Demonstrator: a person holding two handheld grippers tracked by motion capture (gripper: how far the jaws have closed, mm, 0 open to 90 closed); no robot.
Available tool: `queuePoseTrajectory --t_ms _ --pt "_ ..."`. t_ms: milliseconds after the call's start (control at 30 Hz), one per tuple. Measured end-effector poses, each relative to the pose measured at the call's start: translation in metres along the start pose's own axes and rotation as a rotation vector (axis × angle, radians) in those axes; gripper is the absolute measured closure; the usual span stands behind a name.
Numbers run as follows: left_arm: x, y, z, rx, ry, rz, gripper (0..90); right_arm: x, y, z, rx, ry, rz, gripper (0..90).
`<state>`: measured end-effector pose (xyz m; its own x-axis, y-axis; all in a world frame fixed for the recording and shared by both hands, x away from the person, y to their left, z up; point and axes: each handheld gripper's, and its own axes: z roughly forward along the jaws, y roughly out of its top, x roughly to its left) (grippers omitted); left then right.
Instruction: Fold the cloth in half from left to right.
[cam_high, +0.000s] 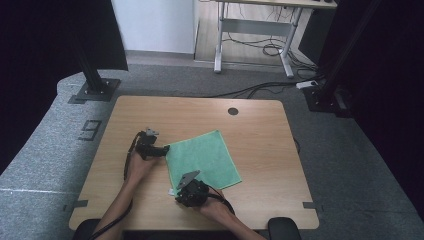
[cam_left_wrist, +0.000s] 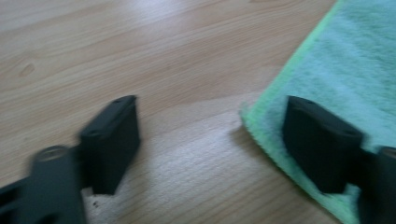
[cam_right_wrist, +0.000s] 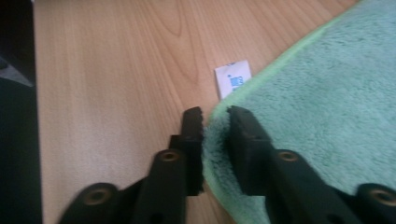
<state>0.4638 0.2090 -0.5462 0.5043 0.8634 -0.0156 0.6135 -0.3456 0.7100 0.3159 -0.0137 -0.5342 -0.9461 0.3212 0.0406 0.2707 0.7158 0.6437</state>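
My right gripper (cam_right_wrist: 215, 116) has its jaws clamped on the near corner of the green cloth (cam_high: 202, 159), pinching the hem between them; in the right gripper view one jaw sits on the wood side and the other on the towelling, with a fold of fabric squeezed up in the narrow gap. I read that grip as taking the corner so the cloth can be lifted or folded over. My left gripper (cam_left_wrist: 212, 140) has its jaws apart, straddling the cloth's left corner: one jaw rests over the bare bench (cam_high: 260, 135), the other over the green edge, and the pads do not press on anything yet. That placement looks meant to catch the second corner so both ends rise together.

The cloth itself lies flat and slightly turned near the middle of the bench, closer to my side, between my two hands. A small white label (cam_right_wrist: 232, 79) pokes out from under its edge just beyond the right gripper; it could snag or flip as the corner comes up. A dark round hole (cam_high: 233, 111) sits in the bench beyond the cloth, well apart. Nothing else on the bench blocks a fold towards the far side
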Motion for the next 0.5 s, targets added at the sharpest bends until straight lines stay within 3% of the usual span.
queuePoseTrajectory --t_ms 100,267,333,433,500 --pt "-0.005 -0.001 -0.001 -0.015 -0.034 0.024 47.3 -0.001 -0.001 -0.001 -0.004 0.002 0.013 84.4" --pt "-0.012 0.001 -0.002 0.002 -0.098 0.030 85.1 -0.003 -0.003 -0.001 -0.010 0.013 0.025 85.4" --pt "-0.012 0.003 -0.002 0.011 -0.102 0.027 88.0 -0.003 -0.002 -0.001 -0.010 0.016 0.026 85.7" --pt "-0.007 0.002 -0.002 0.007 -0.131 -0.018 88.7 -0.002 -0.002 -0.001 -0.012 0.021 0.022 85.9" --pt "-0.005 0.002 -0.003 0.010 -0.129 -0.027 88.7 -0.002 0.000 0.000 -0.018 0.035 0.023 85.9"
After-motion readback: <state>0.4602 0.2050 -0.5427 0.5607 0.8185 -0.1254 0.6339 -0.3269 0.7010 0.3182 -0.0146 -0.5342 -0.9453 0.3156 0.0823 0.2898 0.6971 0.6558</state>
